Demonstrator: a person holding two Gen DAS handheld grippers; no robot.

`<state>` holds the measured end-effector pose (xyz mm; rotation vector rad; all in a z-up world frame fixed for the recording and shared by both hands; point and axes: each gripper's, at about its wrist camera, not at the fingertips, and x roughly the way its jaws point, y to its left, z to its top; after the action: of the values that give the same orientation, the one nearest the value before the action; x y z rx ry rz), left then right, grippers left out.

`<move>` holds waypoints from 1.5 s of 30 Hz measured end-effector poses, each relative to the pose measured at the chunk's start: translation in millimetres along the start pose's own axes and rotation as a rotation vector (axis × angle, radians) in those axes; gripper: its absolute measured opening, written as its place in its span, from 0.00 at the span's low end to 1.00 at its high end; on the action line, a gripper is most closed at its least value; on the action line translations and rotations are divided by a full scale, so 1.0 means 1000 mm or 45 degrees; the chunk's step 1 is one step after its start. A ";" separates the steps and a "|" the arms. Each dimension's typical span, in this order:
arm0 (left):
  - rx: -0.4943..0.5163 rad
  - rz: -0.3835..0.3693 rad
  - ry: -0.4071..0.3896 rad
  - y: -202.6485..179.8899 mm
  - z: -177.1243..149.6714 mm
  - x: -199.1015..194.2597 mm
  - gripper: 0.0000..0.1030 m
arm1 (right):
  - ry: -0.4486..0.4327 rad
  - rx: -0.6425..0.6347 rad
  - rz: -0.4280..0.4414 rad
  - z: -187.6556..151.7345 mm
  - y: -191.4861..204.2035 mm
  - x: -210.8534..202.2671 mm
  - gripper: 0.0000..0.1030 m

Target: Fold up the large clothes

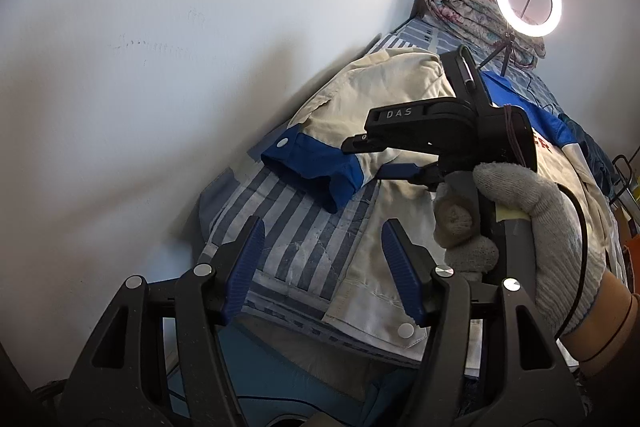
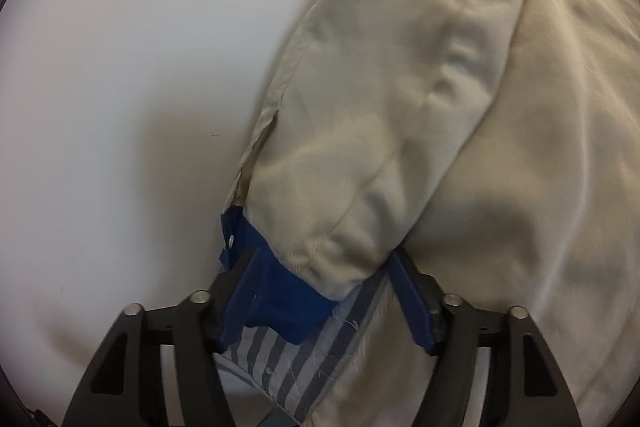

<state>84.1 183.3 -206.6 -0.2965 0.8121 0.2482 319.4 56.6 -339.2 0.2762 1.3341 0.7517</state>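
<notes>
We have the cream jacket point(image 1: 404, 99) spread on the bed point(image 1: 280, 227), its sleeve lying along the wall side with the blue cuff point(image 2: 280, 291) at the end nearest us.

Right claw point(image 2: 324, 291): it straddles the cuff, one pad at the cuff's wall edge, the other just past the sleeve's inner edge. The cuff sits between the pads, but the frame is blurred, so we cannot tell whether they press the cloth yet. A gloved hand point(image 1: 520, 227) carries this claw.

Left claw point(image 1: 324, 267): released, hanging above the striped bedsheet point(image 1: 292, 239). The jacket's hem corner point(image 1: 384, 315) lies just beside and below its right pad; nothing is between the pads.

Risks from here, as we judge them:
- The right pads may catch the bedsheet under the cuff as well, since the stripes show directly beneath; lifting would then drag the sheet and skew the fold.
- A shallow bite on only the cuff's edge could slip out mid-carry.
- With the hem not pinned, pulling the sleeve may shift the whole jacket toward the wall.
</notes>
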 end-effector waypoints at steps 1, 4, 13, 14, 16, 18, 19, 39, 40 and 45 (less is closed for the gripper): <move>-0.004 -0.001 -0.001 0.001 0.000 0.000 0.61 | 0.012 -0.015 -0.001 0.000 0.003 0.003 0.45; -0.012 -0.002 -0.006 0.002 0.002 0.000 0.61 | 0.033 -0.041 0.008 0.000 0.008 0.005 0.21; 0.023 -0.029 -0.013 -0.004 0.010 0.003 0.61 | -0.068 -0.094 0.165 -0.021 0.001 -0.075 0.10; 0.020 -0.048 -0.006 -0.006 0.012 0.006 0.61 | -0.066 -0.085 0.163 -0.026 -0.008 -0.079 0.10; 0.011 -0.093 0.017 -0.012 0.016 0.014 0.61 | -0.050 -0.068 0.112 -0.031 -0.023 -0.074 0.10; -0.009 -0.140 0.055 -0.019 0.021 0.027 0.61 | -0.025 -0.027 0.056 -0.037 -0.042 -0.071 0.10; -0.022 -0.161 0.078 -0.023 0.024 0.034 0.61 | -0.018 -0.009 0.039 -0.041 -0.050 -0.068 0.10; -0.450 -0.282 0.380 -0.005 0.039 0.171 0.34 | -0.077 -0.122 -0.078 -0.034 -0.054 -0.077 0.15; -0.452 -0.283 0.381 -0.004 0.039 0.172 0.29 | -0.090 -0.109 -0.075 -0.031 -0.060 -0.087 0.15; -0.395 -0.209 0.268 -0.011 0.051 0.154 0.23 | -0.154 -0.069 -0.073 -0.018 -0.079 -0.128 0.16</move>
<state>224.5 206.9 -286.1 -0.6868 0.9513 0.1901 323.2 -86.9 -291.0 0.2358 1.2011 0.7107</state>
